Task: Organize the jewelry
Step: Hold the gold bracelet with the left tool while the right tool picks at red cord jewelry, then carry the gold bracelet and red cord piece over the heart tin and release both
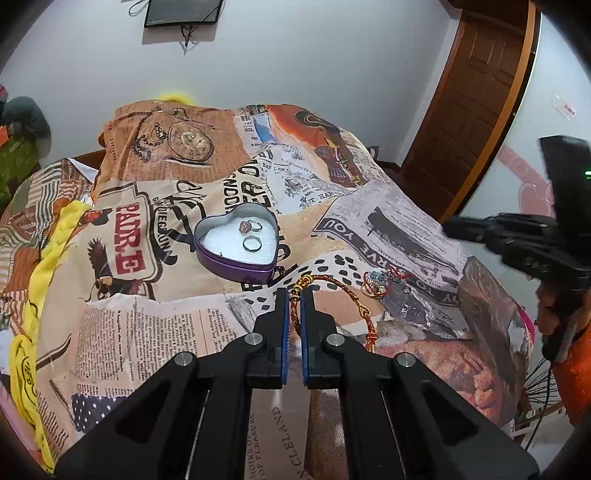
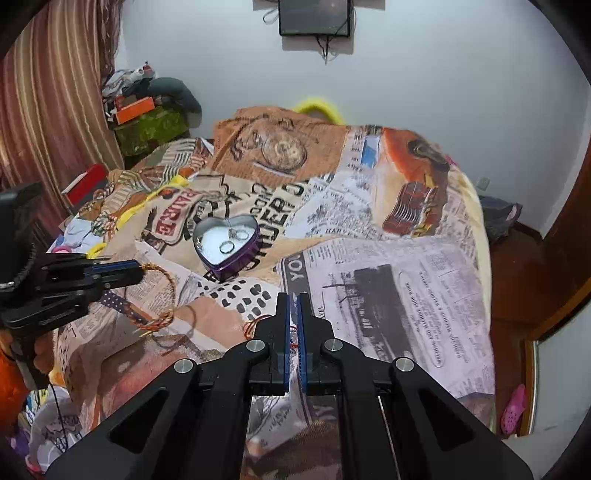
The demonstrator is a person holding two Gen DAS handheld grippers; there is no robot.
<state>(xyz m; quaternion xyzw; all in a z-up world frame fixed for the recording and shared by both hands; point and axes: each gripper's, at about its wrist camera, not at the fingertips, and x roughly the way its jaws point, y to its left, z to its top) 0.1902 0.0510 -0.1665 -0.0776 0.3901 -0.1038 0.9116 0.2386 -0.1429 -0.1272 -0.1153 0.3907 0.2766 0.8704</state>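
A purple heart-shaped tin [image 1: 236, 242] with a white lining sits open on the bed and holds three rings [image 1: 252, 242]; it also shows in the right wrist view [image 2: 227, 245]. My left gripper [image 1: 294, 295] is shut on a red and gold braided bracelet [image 1: 345, 291] and holds it above the cover; the bracelet hangs from it in the right wrist view [image 2: 168, 284]. A small pile of jewelry [image 1: 380, 284] lies to the right of the bracelet. My right gripper [image 2: 293, 299] is shut, with thin orange wire loops [image 2: 258, 325] of jewelry beside and between its fingers.
A newspaper-print cover [image 1: 388, 229] drapes the whole bed. A yellow cloth [image 1: 55, 243] lies along its left side. A wooden door [image 1: 469, 103] stands at the right, a wall-mounted screen [image 2: 314, 16] at the back, curtains and clutter [image 2: 144, 110] at the left.
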